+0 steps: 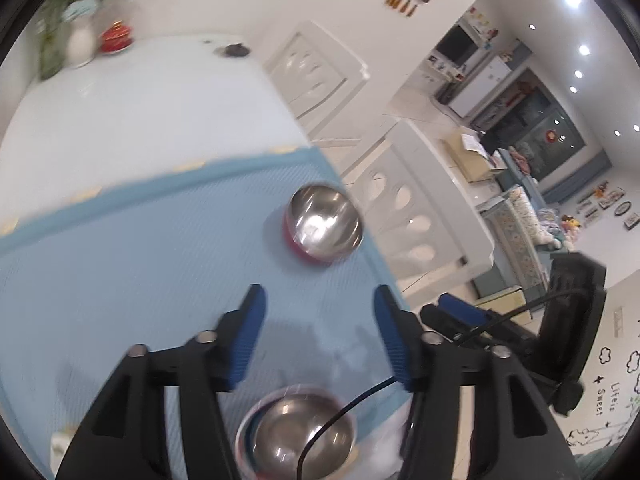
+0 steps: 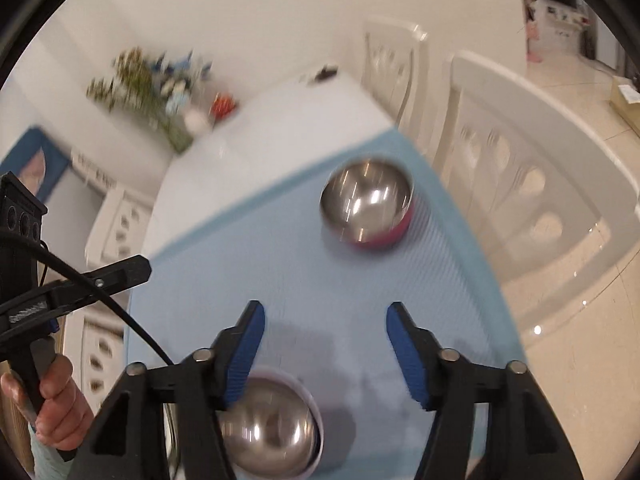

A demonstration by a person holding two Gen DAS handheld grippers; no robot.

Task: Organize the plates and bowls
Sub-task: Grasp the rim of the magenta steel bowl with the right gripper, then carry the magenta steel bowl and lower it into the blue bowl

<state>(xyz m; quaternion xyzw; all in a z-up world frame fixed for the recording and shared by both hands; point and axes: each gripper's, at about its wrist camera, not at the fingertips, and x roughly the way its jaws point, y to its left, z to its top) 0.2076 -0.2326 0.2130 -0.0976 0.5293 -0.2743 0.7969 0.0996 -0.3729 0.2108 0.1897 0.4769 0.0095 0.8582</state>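
A steel bowl with a red outside (image 1: 325, 226) stands on the blue mat (image 1: 120, 264) near its far right edge; it also shows in the right wrist view (image 2: 367, 209). A second steel bowl with a pale rim (image 1: 298, 434) sits close below my left gripper; it also shows in the right wrist view (image 2: 272, 428). My left gripper (image 1: 318, 312) is open and empty above the mat. My right gripper (image 2: 324, 328) is open and empty, with its left finger over the near bowl's rim. Both grippers are well short of the red bowl.
The white table (image 1: 140, 104) carries a vase of flowers (image 1: 80, 40) and a red pot (image 1: 116, 38) at its far end. White chairs (image 2: 520, 184) stand along the right side. The right gripper's body (image 1: 560, 320) shows at the right of the left wrist view.
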